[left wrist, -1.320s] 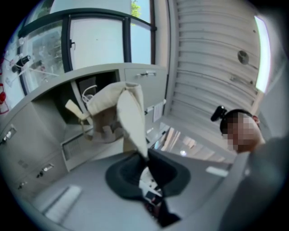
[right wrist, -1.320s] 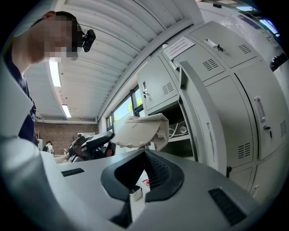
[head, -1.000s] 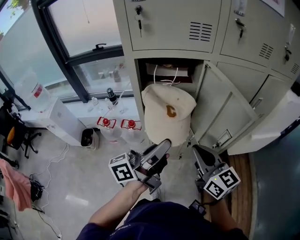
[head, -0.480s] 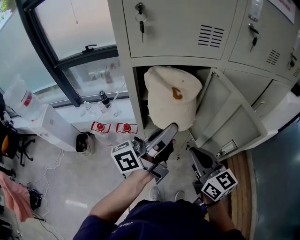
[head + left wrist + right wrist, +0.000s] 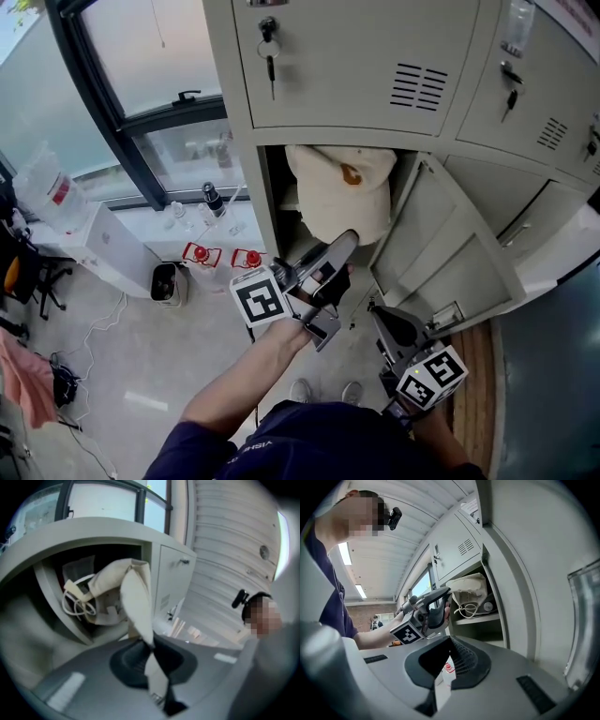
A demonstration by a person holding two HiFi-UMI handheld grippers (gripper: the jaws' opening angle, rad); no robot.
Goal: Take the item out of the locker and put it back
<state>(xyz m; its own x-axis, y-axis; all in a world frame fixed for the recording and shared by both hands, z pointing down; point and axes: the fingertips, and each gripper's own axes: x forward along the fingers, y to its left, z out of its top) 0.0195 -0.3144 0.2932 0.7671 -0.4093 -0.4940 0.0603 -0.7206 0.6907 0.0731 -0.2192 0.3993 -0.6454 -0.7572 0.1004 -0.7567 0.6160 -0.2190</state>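
Cap [image 5: 342,187] between left gripper [image 5: 345,240] jaws

A cream fabric cap [image 5: 342,197] in the upper middle of the head view bore an orange-brown mark [image 5: 351,173] that read as a letter C. One white cube [image 5: 259,298] at centre and another white cube [image 5: 431,375] at lower right carried black square coded patterns without letters. Red labels on clear plastic bottles [image 5: 200,255] at left were too small to read.

You're in a workplace locker corner: grey metal lockers [image 5: 337,66] with keys [image 5: 269,52] in the doors, a tall window [image 5: 141,56] alongside, red-capped water jugs [image 5: 199,258] on the floor [image 5: 131,366].
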